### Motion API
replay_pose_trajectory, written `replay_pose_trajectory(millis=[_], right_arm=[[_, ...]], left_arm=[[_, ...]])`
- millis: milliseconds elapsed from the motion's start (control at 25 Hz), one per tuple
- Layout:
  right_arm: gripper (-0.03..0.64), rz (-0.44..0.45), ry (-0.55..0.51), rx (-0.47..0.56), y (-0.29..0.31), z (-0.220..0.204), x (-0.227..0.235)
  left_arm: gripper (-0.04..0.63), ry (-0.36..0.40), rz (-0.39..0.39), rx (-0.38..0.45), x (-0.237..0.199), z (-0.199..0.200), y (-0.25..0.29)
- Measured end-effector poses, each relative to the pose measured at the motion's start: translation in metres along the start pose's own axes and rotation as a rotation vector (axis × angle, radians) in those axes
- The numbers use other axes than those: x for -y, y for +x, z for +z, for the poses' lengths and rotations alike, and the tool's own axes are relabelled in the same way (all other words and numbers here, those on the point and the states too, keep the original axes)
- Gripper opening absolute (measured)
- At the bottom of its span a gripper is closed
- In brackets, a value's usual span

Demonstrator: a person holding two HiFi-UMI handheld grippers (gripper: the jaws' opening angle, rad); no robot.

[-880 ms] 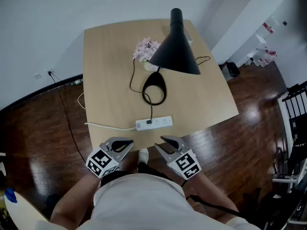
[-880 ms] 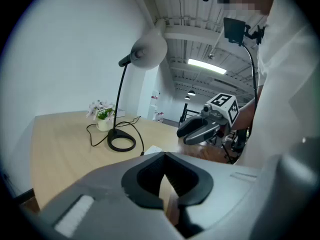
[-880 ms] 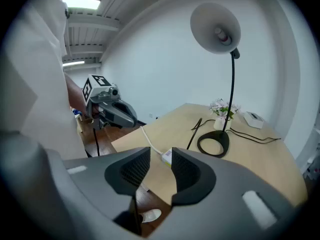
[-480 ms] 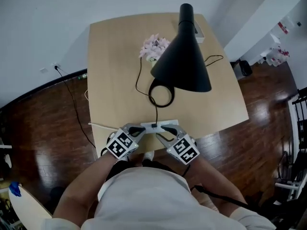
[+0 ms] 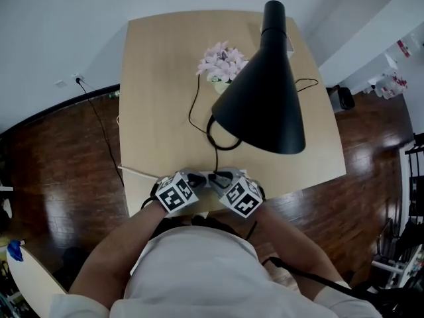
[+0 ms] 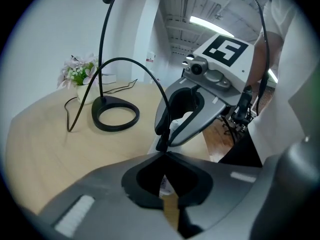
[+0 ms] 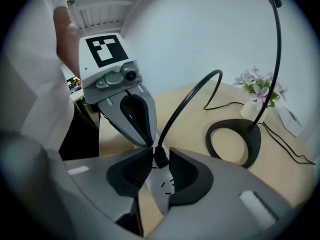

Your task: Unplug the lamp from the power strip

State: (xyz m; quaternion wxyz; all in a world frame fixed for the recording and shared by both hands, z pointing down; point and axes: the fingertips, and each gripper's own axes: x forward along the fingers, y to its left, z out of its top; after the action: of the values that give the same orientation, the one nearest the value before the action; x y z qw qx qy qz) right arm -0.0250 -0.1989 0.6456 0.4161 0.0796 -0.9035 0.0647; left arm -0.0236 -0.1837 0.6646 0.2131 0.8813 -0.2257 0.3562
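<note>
The black lamp (image 5: 262, 105) stands on the wooden table (image 5: 152, 111), and its shade hides most of the ring base (image 7: 235, 141). The lamp's black cord (image 5: 192, 105) loops down to a black plug (image 7: 160, 159) seated in the white power strip (image 7: 162, 194) at the near edge. My right gripper (image 7: 156, 151) has its jaws closed against both sides of that plug. My left gripper (image 6: 164, 153) is shut, its joined tips resting on the strip right beside the plug. In the head view both grippers (image 5: 209, 177) meet over the strip and cover it.
A small vase of pink flowers (image 5: 222, 61) stands behind the lamp base. The strip's white cable (image 5: 136, 172) runs off the table's left edge. A thin black wire (image 5: 308, 81) lies at the table's right side. Dark wood floor surrounds the table.
Both grippers moved forward from the table's near edge onto the power strip and came together. Their jaws, open earlier, have closed, the right one round the plug.
</note>
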Motion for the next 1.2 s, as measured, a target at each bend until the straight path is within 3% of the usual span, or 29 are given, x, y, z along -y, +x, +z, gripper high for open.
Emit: replay_pose_trajectory(millis=[80, 600, 800, 920, 1200], right_arm=[[0.080, 0.026, -0.024, -0.011, 0.001, 0.002, 0.000], [0.060, 0.055, -0.195, -0.080, -0.004, 0.002, -0.006], [0.057, 0.007, -0.183, 0.075, -0.031, 0.052, 0.005], [0.057, -0.021, -0.134, 0.067, -0.031, 0.051, 0.029], [0.057, -0.073, -0.067, -0.021, -0.021, -0.001, 0.057]], left_arm=[[0.000, -0.002, -0.005, -0.006, 0.000, 0.000, 0.001], [-0.002, -0.009, 0.011, -0.098, 0.000, -0.002, 0.005], [-0.001, -0.004, 0.022, -0.112, 0.000, -0.001, 0.006], [0.000, -0.015, 0.017, -0.115, 0.001, -0.002, 0.006], [0.000, -0.024, 0.025, -0.110, 0.000, -0.002, 0.005]])
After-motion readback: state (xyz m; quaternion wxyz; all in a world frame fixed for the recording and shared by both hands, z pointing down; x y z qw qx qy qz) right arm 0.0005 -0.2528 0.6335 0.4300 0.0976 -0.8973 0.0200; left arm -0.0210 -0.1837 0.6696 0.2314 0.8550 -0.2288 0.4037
